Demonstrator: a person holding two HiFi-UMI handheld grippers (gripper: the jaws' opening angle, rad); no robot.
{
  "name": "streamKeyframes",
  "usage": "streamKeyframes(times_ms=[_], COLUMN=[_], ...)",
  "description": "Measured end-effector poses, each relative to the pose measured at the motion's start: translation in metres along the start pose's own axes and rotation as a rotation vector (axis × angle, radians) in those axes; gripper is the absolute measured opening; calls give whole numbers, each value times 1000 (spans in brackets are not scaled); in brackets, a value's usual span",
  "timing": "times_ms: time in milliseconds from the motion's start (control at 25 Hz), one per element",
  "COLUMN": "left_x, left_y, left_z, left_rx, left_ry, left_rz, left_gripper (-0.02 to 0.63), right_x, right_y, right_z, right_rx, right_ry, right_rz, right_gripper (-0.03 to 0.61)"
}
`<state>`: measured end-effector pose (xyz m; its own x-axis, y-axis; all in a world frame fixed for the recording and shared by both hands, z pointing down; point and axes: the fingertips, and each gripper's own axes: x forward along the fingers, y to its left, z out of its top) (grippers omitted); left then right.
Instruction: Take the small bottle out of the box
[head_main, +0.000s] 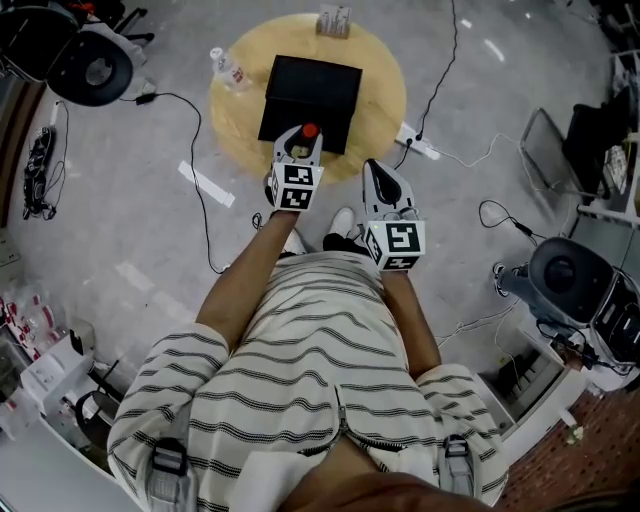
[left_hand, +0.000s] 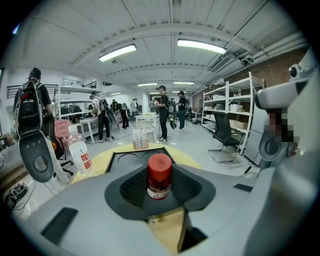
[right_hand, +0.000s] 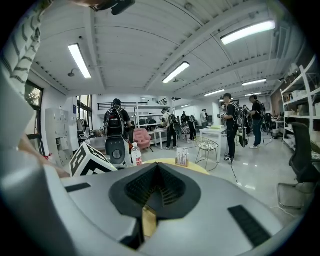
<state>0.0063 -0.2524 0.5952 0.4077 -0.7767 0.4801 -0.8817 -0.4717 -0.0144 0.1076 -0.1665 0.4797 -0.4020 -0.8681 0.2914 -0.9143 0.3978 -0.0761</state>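
Note:
A small bottle (left_hand: 159, 176) with a red cap (head_main: 310, 131) stands upright between the pads of my left gripper (head_main: 299, 140), which is shut on it. The bottle hangs above the near edge of the black box (head_main: 325, 85) on the round wooden table (head_main: 232, 125). In the left gripper view the box (left_hand: 120, 159) lies just beyond the bottle, with two round recesses in its top. My right gripper (head_main: 380, 172) hovers to the right of the left one, off the table's near edge. Its jaws (right_hand: 156, 172) are shut with nothing between them.
A clear water bottle (head_main: 228, 68) lies at the table's left edge and a small card stand (head_main: 334, 20) stands at its far edge. A power strip (head_main: 420, 143) and cables lie on the floor to the right. Wheeled machines (head_main: 95, 65) stand at the left and right.

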Motion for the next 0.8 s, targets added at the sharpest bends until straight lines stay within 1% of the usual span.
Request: streamKeyframes(times_ms=[280, 600, 800], left_x=[-17, -41, -54], left_y=[-2, -10, -12], left_z=[8, 34, 44], left_rx=[-19, -11, -28], left_ry=[-18, -81, -110], left_rz=[-17, -34, -36], left_gripper=[149, 149, 149], right_x=[-5, -10, -10], right_y=[2, -2, -2], right_z=[1, 3, 4], right_rx=[-2, 12, 10], right_ry=[-8, -14, -21], right_rz=[-25, -39, -36], right_gripper=[17, 18, 18])
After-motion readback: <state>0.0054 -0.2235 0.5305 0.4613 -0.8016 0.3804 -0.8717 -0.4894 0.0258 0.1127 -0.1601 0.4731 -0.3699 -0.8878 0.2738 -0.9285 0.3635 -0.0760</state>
